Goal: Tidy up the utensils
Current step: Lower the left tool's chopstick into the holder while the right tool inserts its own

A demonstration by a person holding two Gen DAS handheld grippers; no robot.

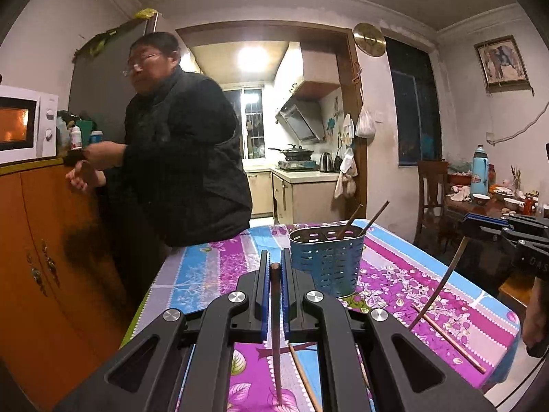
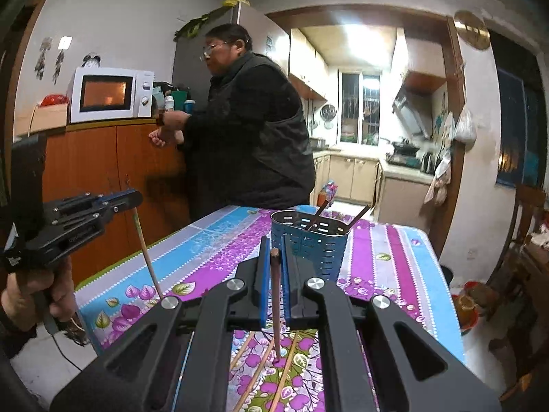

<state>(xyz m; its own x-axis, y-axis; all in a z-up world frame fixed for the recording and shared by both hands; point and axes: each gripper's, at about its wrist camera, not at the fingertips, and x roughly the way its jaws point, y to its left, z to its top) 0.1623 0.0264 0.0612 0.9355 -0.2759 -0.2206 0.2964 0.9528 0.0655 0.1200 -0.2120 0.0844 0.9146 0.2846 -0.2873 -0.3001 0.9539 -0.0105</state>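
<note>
A blue perforated utensil holder [image 1: 326,261] stands on the floral tablecloth with two chopsticks leaning in it; it also shows in the right wrist view [image 2: 310,240]. My left gripper [image 1: 275,267] is shut on a dark chopstick [image 1: 275,326] that hangs down toward the table. My right gripper [image 2: 274,254] is shut on another dark chopstick [image 2: 275,309], tip near the cloth. Each gripper shows in the other's view, the right one [image 1: 480,226] and the left one [image 2: 127,199]. Both are lifted above the table, just short of the holder.
Loose chopsticks lie on the cloth [image 1: 446,336] [image 2: 284,370]. A person in black [image 1: 182,158] stands at the table's far left beside an orange cabinet [image 1: 51,240] with a microwave [image 2: 109,94]. A wooden chair [image 1: 432,192] and a cluttered table [image 1: 497,199] stand right.
</note>
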